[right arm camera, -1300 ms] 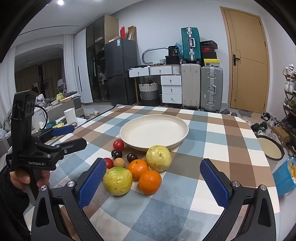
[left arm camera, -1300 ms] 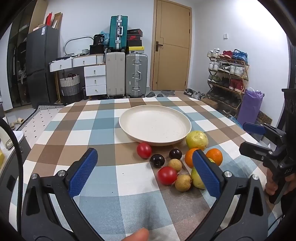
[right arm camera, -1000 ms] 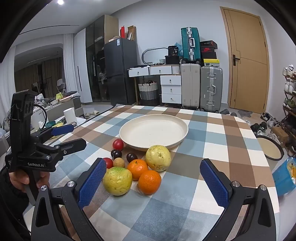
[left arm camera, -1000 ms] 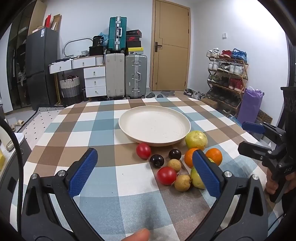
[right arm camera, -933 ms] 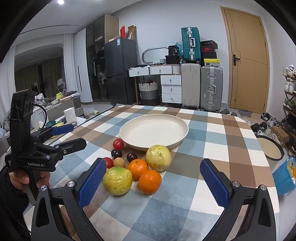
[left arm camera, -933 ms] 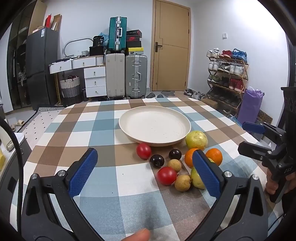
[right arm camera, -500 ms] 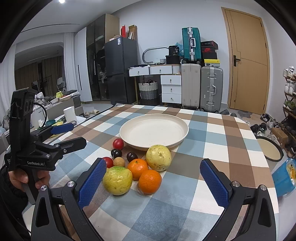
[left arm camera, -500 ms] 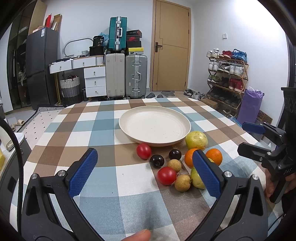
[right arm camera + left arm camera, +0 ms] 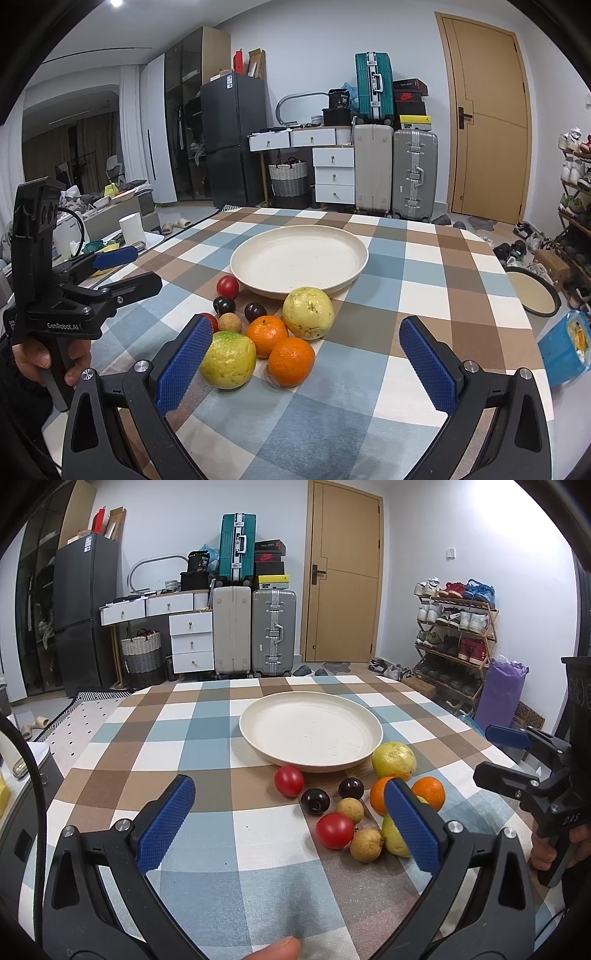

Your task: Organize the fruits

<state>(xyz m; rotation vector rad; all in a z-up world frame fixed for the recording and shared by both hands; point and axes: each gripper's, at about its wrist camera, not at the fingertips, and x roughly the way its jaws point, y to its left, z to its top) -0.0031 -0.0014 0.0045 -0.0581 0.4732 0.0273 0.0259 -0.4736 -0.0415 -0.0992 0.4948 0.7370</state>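
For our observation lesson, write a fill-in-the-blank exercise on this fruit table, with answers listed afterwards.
1. The cream plate holds ____ fruit.
2. The number of oranges on the checkered tablecloth is ____.
3. The left gripper and the right gripper are both ____.

Answers: no; two; open

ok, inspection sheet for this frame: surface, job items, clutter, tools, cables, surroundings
Surface: table under checked cloth.
Job's things: empty cream plate; beside it, all on the cloth, two oranges, two yellow-green fruits, two red tomatoes, two dark plums, two small tan fruits.
Clutter: nothing seen.
Tools: left tool open, empty; right tool open, empty.
Cables: black cable at left edge.
Surroundings: suitcases, door, shoe rack, fridge.
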